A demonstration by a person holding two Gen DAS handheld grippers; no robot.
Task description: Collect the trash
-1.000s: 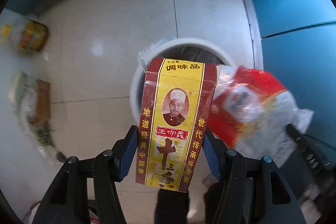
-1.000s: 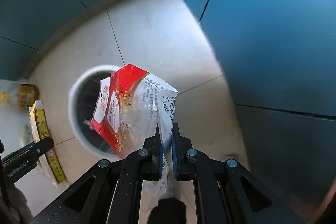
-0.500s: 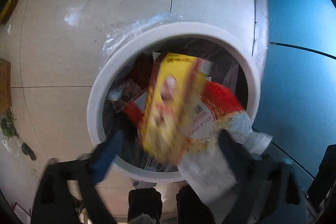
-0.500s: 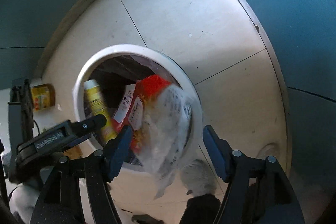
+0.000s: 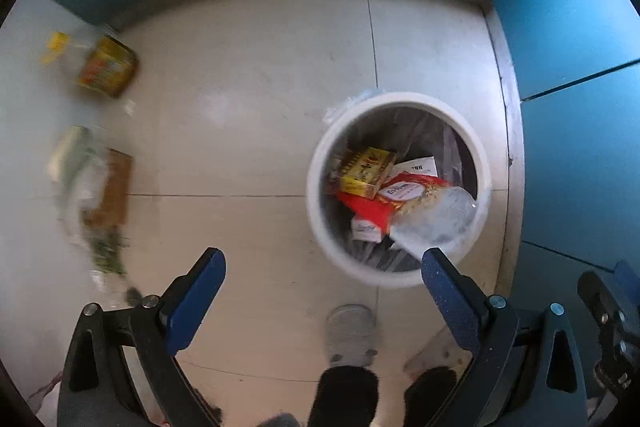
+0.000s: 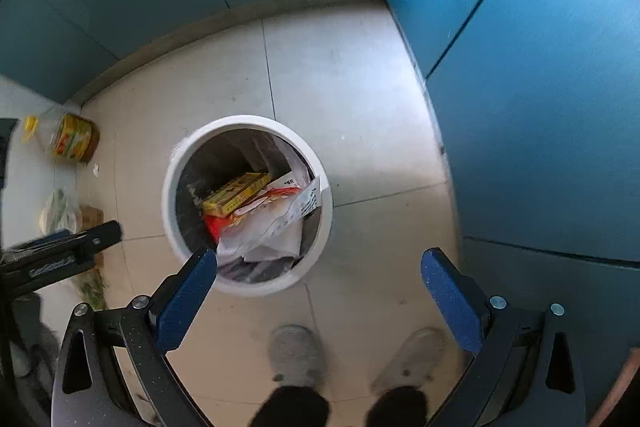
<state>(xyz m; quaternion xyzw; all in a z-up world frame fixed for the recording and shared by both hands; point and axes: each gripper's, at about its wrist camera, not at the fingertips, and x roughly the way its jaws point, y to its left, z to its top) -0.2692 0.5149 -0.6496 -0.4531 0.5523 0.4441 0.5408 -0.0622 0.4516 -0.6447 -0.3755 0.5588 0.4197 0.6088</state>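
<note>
A: How did the left gripper (image 5: 322, 279) stand?

B: Its blue-padded fingers (image 5: 196, 301) were spread wide with nothing between them. Ahead of the right-side finger sat the white round trash bin (image 5: 320, 215), its near rim partly covered by that fingertip.

A: And the trash itself?

B: Inside the bin. The yellow seasoning box (image 5: 366, 173) lay on top of the pile, towards the far left. The red and clear plastic bag (image 5: 420, 205) lay just beside it, its clear end leaning up against the bin's near right wall, close to the right-side fingertip.

A: The right gripper (image 6: 318, 273)?

B: Also gaping, holding nothing. The bin (image 6: 170, 163) lay ahead of its left-side finger (image 6: 186, 301), whose tip overlapped the near rim. From there the seasoning box (image 6: 236, 193) showed yellow in the middle, with the bag (image 6: 276, 223) crumpled on the side nearer the fingers.

A: What else lay around?

B: Far out to the left of the left gripper's fingers, a plastic oil bottle (image 5: 100, 65) with a yellow cap lay on the pale tiled floor (image 5: 248, 75). Nearer, a blurred heap of clear plastic, brown card and green scraps (image 5: 94, 195). Blue wall panels (image 6: 540, 107) closed in beyond and to the right. Below the fingers, the person's grey shoes (image 6: 298, 357) stood on the tiles.

A: Anything in the way?

B: The left gripper's dark frame (image 6: 60, 257) crossed the left edge of the right wrist view, apart from the bin.
</note>
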